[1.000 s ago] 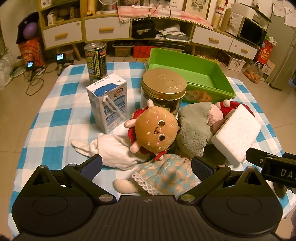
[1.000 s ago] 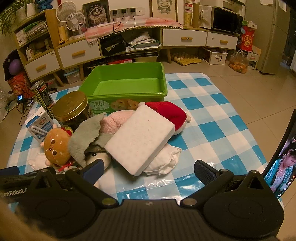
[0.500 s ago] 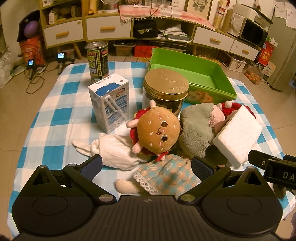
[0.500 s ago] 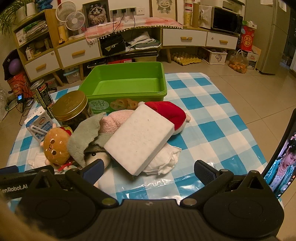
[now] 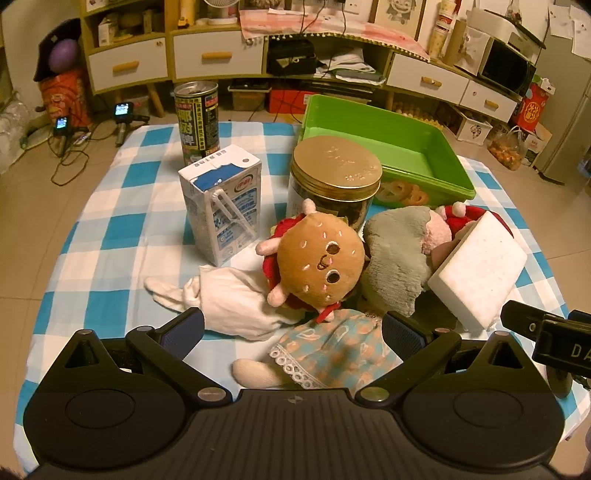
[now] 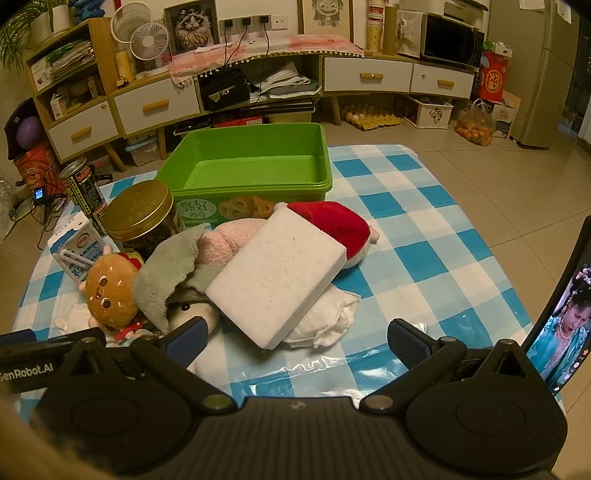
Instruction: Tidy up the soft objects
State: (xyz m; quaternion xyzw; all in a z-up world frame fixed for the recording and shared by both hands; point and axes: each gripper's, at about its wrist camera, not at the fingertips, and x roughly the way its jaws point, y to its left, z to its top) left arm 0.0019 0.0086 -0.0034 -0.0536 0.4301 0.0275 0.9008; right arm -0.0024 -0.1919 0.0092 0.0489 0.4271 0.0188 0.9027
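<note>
Warm, yellowish light fills the room. The floor (image 6: 480,184) is laid with large beige tiles. Along the back wall runs a low wooden cabinet (image 6: 155,99) with white drawers (image 6: 367,75) and yellow handles. On its top stand 2 small white fans (image 6: 147,40), a framed cat picture (image 6: 190,24) and a black microwave (image 6: 452,37). A grey fridge (image 6: 543,70) stands at far right.

My left gripper (image 5: 291,328) sits a little nearer the jar (image 5: 334,177) than a second ago, so the burger plush (image 5: 321,266) in front of the jar looms larger. My right gripper (image 6: 295,334) edges slightly closer to the sponge (image 6: 277,273).
</note>
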